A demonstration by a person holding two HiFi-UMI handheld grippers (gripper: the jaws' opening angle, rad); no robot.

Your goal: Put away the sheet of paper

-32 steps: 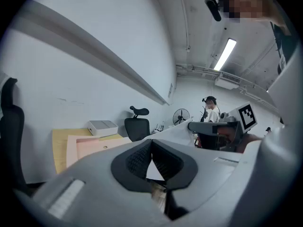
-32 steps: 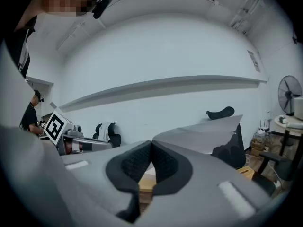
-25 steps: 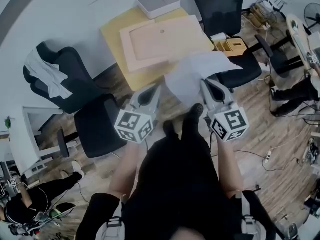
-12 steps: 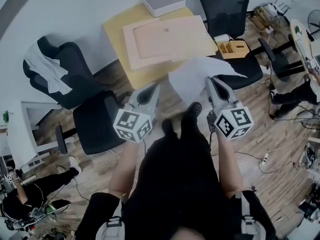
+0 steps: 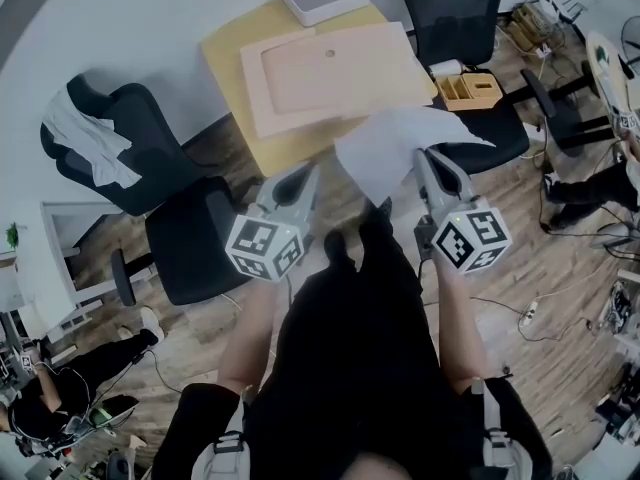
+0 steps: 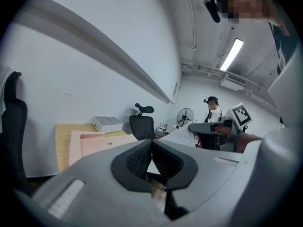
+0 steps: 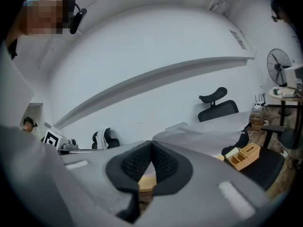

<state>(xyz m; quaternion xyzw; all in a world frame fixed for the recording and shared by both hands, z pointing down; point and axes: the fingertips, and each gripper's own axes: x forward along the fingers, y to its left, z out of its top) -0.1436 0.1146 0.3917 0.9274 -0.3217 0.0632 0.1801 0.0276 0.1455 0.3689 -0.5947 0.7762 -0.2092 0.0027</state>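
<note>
In the head view the sheet of paper (image 5: 392, 144) is off any surface, in the air at about 1 o'clock from the picture's middle. It overlaps the near corner of the yellow counter (image 5: 232, 56) and the seat of a black chair (image 5: 470, 136). The right gripper (image 5: 422, 158) meets its near edge, and the left gripper (image 5: 303, 176) sits just beside it at 9 o'clock, apart from it. I judge the pick-up done and the putting away not yet done, and no place for the sheet is evident. The sheet is white, thin and limp, bowed upward, with one pointed corner toward 3 o'clock. In the left gripper view the fingers (image 6: 136, 161) are clenched on nothing, and the sheet lies beyond them toward 2 o'clock. In the right gripper view the fingers (image 7: 166, 163) are pinched on the sheet's edge, and it spreads away pale and gently creased toward 2 o'clock.
</note>
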